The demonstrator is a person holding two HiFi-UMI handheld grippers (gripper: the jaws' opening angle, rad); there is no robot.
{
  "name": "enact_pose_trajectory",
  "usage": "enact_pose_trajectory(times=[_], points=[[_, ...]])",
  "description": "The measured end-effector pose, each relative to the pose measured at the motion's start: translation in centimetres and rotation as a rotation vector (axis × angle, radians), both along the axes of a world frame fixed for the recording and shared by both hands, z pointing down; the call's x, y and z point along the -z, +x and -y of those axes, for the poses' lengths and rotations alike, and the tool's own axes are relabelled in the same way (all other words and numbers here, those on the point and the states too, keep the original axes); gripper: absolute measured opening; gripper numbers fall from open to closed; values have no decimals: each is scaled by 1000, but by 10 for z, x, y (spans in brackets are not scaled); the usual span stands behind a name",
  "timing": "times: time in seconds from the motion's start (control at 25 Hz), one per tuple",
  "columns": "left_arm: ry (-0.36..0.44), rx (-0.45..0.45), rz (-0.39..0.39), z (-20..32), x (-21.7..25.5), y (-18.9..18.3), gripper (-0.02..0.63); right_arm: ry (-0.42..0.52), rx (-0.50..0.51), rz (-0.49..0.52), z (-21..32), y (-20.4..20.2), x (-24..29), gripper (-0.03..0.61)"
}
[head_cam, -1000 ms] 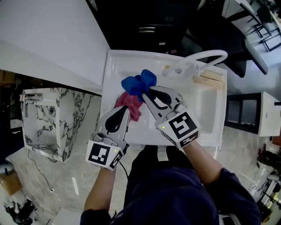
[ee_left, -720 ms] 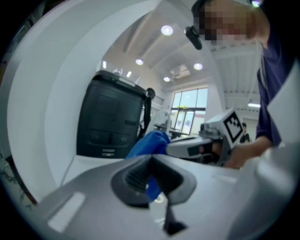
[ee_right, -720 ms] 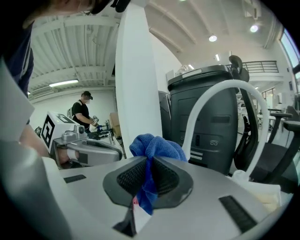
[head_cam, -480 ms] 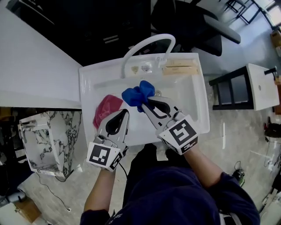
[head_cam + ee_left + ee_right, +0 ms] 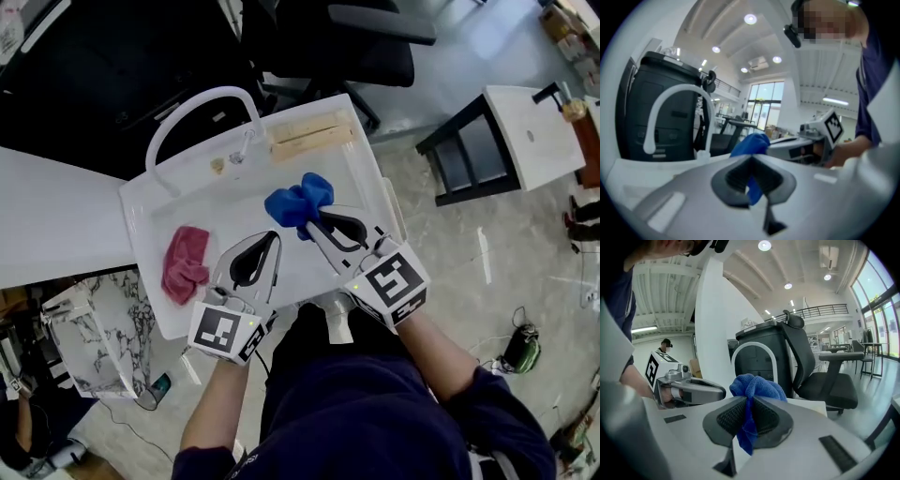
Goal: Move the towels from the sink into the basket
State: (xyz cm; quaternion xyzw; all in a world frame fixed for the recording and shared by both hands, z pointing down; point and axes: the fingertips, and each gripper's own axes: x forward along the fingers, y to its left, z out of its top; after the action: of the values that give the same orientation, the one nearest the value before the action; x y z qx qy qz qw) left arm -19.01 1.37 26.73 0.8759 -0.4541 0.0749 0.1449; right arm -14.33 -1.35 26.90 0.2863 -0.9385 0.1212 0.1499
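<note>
Where the right gripper (image 5: 314,221) closes, the first item is held.

1. Blue towel (image 5: 300,201). It is pinched between the right gripper's two ribbed pads, which stand almost together on the cloth. The bulk is bunched just beyond the jaw tips and a short tail hangs below them. It is held above the basin of the white sink (image 5: 134,234).

2. Pink towel (image 5: 185,264). It lies crumpled on the basin floor, well off to the left of the left gripper's jaws. Neither gripper touches it.

3. Left gripper (image 5: 274,238). The jaws are brought together at the tips with nothing clamped between them. The blue towel shows just beyond and to the right of these tips, not pressed by them. The two grippers lie side by side over the sink's near half.

4. White arched faucet (image 5: 192,101). It stands on the sink's far ledge, beyond both pairs of jaws.

5. Tan wooden block (image 5: 305,139). It rests on the same ledge, ahead of the right jaws.

6. Black office chair (image 5: 361,42). It stands on the floor past the sink, far beyond the jaws.
</note>
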Motion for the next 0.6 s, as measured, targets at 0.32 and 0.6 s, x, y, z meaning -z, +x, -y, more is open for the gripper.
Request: enact_pose_trajectory(times=[0.32,0.6], points=[[-15,-95,9,15,-2,96,8,-15,-97,6,15,99,-5,35],[-27,-150,18,34,-10,167,8,-22,-173,15,33,175,-16,35]])
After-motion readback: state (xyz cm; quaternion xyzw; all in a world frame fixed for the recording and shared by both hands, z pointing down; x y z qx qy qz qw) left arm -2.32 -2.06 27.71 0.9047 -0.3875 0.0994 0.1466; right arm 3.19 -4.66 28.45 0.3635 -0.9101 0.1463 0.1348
